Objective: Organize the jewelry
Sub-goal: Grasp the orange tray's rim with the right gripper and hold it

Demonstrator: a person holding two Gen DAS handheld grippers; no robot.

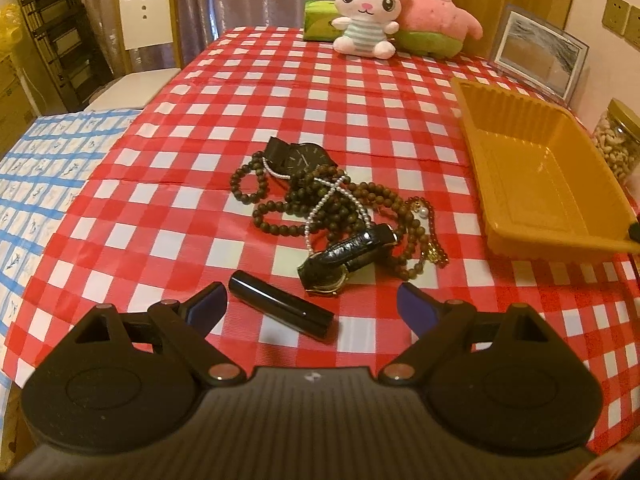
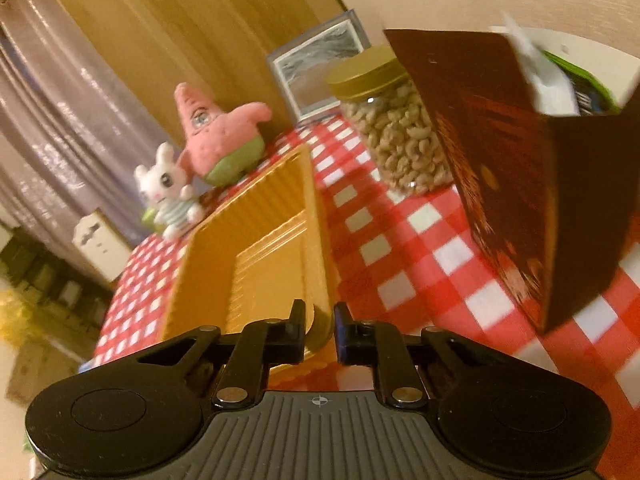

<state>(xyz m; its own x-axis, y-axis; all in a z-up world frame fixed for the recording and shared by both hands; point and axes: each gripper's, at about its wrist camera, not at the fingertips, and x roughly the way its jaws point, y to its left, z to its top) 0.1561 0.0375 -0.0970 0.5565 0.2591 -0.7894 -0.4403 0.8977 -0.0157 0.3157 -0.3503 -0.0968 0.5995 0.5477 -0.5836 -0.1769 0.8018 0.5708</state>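
A tangle of jewelry lies mid-table in the left wrist view: dark bead strands (image 1: 280,204), a pearl string (image 1: 332,196), a black watch (image 1: 306,156) and a black-strap gold watch (image 1: 344,260). A black tube (image 1: 280,304) lies nearest. My left gripper (image 1: 312,304) is open just short of the tube, empty. An empty yellow tray (image 1: 540,168) sits to the right. My right gripper (image 2: 320,328) is shut on the near corner of the yellow tray (image 2: 248,248), which looks tilted.
Red checked tablecloth (image 1: 200,128). White bunny plush (image 1: 366,16), pink star plush (image 1: 436,12) and green box (image 1: 318,20) at the far edge. Picture frame (image 1: 538,52), cashew jar (image 2: 400,132) and dark carton (image 2: 520,168) stand right of the tray. A chair (image 1: 144,32) at the left.
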